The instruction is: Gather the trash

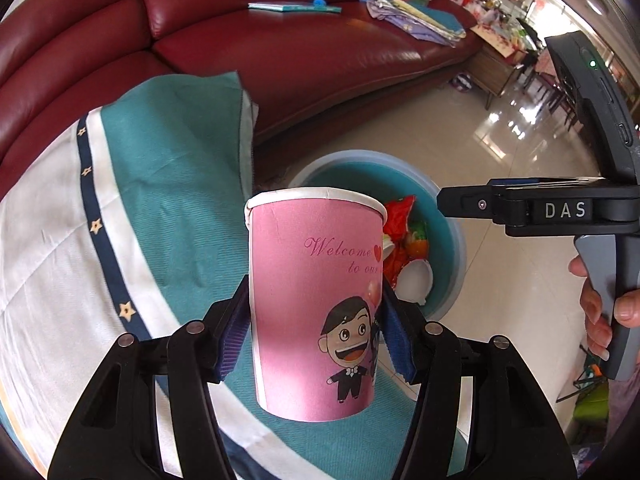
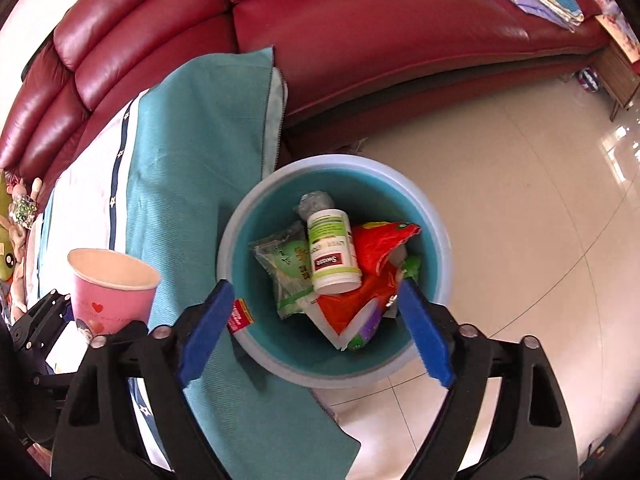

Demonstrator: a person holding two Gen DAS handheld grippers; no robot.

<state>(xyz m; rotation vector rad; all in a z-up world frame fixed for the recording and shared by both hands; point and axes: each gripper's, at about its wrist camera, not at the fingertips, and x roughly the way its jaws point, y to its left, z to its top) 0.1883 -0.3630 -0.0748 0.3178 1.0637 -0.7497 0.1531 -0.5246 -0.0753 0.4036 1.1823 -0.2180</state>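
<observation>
The left gripper [image 1: 316, 340] clamps a pink paper cup [image 1: 316, 304] upright, beside the teal waste bin [image 2: 240, 240]. The right gripper [image 2: 316, 332] is spread wide and empty above the bin; a white supplement bottle [image 2: 332, 256] lies inside on wrappers [image 2: 368, 280].

The left gripper [image 1: 316, 328] points steeply down with its jaws clamped on either side of the pink paper cup [image 1: 316, 304], while the right gripper [image 2: 316, 336], gripped by a bare hand [image 1: 604, 312], hangs just above the blue bin [image 2: 240, 240] with its jaws spread wide and nothing between them
</observation>
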